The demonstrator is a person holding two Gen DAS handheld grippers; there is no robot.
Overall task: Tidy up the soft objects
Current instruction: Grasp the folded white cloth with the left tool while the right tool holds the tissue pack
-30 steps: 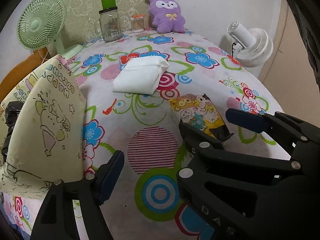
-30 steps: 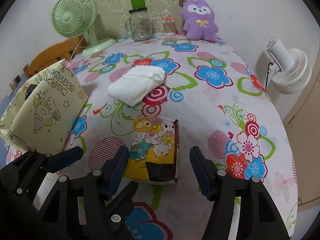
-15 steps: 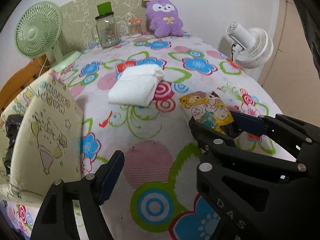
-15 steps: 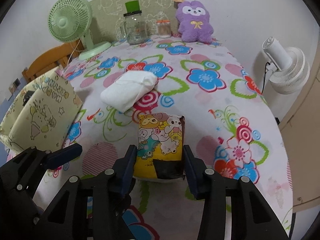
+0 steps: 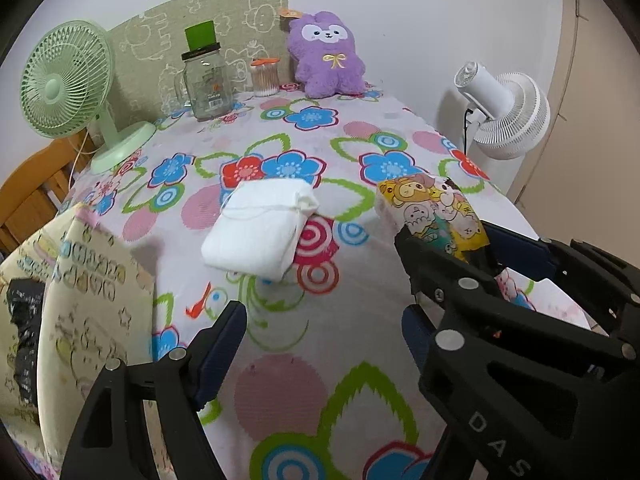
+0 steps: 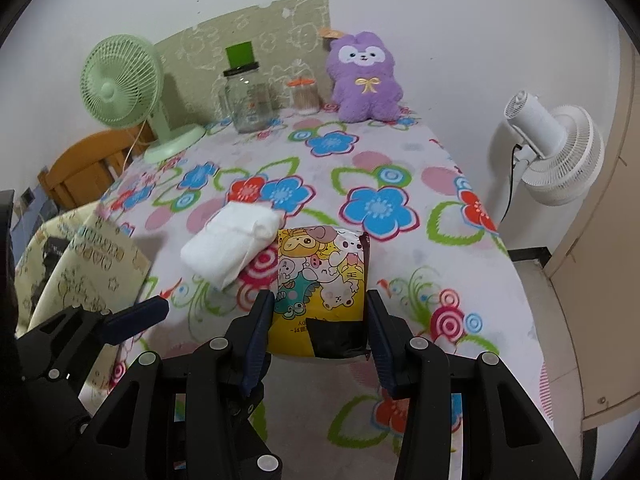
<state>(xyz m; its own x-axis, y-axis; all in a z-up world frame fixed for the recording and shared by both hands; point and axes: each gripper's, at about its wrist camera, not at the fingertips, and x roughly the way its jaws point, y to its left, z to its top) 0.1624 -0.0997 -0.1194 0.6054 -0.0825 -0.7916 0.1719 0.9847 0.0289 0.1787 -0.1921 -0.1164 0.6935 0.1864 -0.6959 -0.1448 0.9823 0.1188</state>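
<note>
The right gripper (image 6: 320, 324) is clamped on a cartoon-printed soft pack (image 6: 320, 280), its two blue-padded fingers pressing the pack's left and right sides near the lower, black-taped end. From the left wrist view the pack (image 5: 434, 212) appears raised off the flowered tablecloth (image 5: 280, 368), tilted with its top end pointing away from the camera. The left gripper (image 5: 324, 340) hangs with its jaws spread wide and nothing between them; only one of its fingers (image 5: 218, 344) shows plainly in its own view, the other being covered by the right gripper's black frame.

Taking the pack as landmark: just to its left and slightly beyond lies a folded white cloth bundle (image 6: 230, 240), its near corner overlapped by the pack in the right wrist view, so whether they touch cannot be told. Far left of the pack stands a pale yellow printed bag (image 5: 80, 300), open at the top, with something dark inside that is too blurred to identify. Well beyond the pack, against the back wall, sit a purple plush toy (image 6: 364, 76), a small jar of cotton swabs (image 6: 304, 96), a glass jar with a green lid (image 6: 244, 92) and a green desk fan (image 6: 128, 92). To the pack's right, past the table edge, stands a white fan (image 6: 556, 152).

Bare tablecloth stretches between the pack and the yellow bag, apart from the cloth bundle. The table's right edge runs close to the pack.
</note>
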